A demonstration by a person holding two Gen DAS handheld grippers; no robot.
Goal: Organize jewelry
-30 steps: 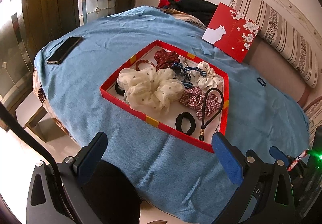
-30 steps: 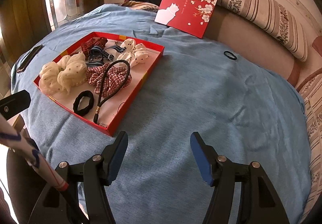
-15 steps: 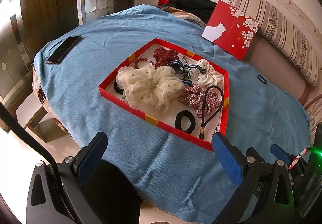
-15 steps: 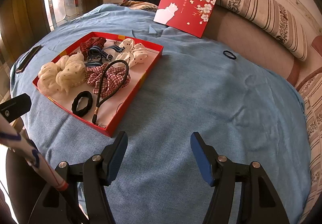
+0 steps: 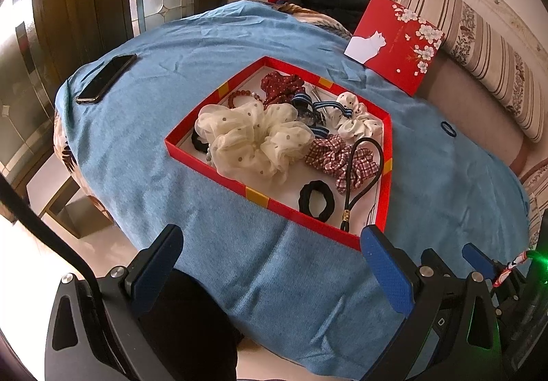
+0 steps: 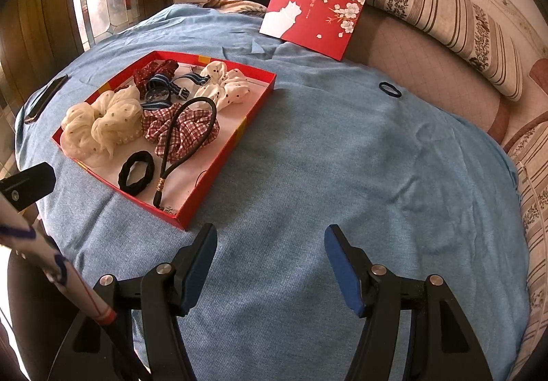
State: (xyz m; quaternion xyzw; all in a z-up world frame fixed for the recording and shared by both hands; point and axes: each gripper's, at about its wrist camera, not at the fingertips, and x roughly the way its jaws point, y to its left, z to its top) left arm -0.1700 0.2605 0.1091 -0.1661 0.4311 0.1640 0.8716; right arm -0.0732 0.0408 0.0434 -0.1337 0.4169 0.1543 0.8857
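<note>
One blue cloth (image 6: 342, 158) covers the table. On it lies one red tray (image 5: 386, 189), holding one cream dotted scrunchie (image 5: 251, 138), one plaid scrunchie (image 5: 337, 156), one white dotted scrunchie (image 5: 354, 119), one dark red scrunchie (image 5: 281, 85), one black hair tie (image 5: 316, 200) and one black cord loop (image 5: 363, 175). One small dark elastic (image 6: 390, 89) lies alone on the cloth, well apart from the tray. Left gripper (image 5: 274, 261) and right gripper (image 6: 270, 264): two in all, both spread wide and empty, above the cloth.
</note>
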